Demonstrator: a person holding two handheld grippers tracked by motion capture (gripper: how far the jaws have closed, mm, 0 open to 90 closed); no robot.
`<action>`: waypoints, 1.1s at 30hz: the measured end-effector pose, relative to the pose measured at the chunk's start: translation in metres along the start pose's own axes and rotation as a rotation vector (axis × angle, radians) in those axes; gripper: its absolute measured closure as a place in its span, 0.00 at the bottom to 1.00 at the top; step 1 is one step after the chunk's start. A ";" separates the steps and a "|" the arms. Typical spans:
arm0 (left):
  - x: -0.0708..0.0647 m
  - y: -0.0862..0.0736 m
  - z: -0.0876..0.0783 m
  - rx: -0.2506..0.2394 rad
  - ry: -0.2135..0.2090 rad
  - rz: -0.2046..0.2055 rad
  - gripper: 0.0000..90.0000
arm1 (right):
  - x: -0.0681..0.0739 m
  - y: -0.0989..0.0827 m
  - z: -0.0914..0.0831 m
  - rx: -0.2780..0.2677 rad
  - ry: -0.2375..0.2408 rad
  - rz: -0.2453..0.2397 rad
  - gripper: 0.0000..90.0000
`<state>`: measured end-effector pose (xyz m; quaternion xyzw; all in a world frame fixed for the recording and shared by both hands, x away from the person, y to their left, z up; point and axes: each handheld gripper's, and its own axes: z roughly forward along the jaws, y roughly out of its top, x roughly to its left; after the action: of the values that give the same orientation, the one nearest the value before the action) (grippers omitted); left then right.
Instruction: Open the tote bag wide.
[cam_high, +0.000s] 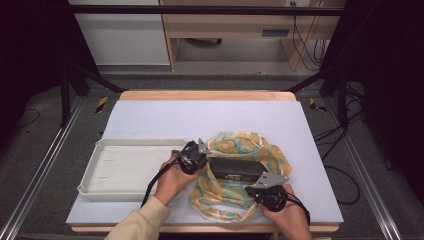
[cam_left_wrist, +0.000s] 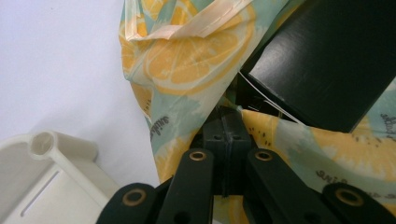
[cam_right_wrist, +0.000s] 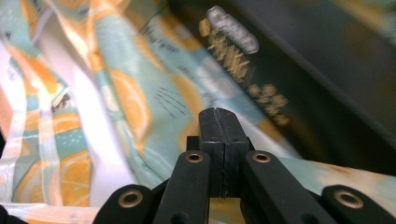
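Note:
A thin bag (cam_high: 240, 141) printed with orange slices on teal lies open on the table, with a black box (cam_high: 235, 169) inside its mouth. My left gripper (cam_high: 206, 159) is at the bag's left rim. In the left gripper view its jaws (cam_left_wrist: 229, 116) are pressed together where the bag's fabric (cam_left_wrist: 187, 60) gathers, beside the box's corner (cam_left_wrist: 327, 60). My right gripper (cam_high: 253, 188) sits at the bag's front right rim. Its jaws (cam_right_wrist: 218, 114) are closed against the printed fabric (cam_right_wrist: 126, 102), just in front of the box's gold-lettered side (cam_right_wrist: 289, 93).
A shallow white tray (cam_high: 100, 187) stands left of the bag, its corner (cam_left_wrist: 42, 144) close to my left gripper. The pale mat (cam_high: 165, 120) stretches bare behind the bag. The table's front edge lies just under both hands.

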<state>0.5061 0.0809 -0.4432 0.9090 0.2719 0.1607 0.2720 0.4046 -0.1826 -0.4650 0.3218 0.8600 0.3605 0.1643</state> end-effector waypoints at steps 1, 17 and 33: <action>0.000 0.000 -0.001 0.000 -0.002 0.002 1.00 | -0.003 -0.001 -0.005 -0.011 -0.013 0.010 1.00; -0.002 -0.004 0.004 0.053 0.007 0.021 1.00 | -0.041 -0.029 -0.017 0.046 -0.147 0.168 1.00; 0.000 -0.010 -0.017 -0.046 0.000 -0.010 1.00 | -0.039 -0.030 -0.015 0.043 -0.138 0.156 1.00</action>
<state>0.4943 0.0945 -0.4358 0.9012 0.2725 0.1655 0.2934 0.4126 -0.2326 -0.4745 0.4155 0.8263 0.3307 0.1879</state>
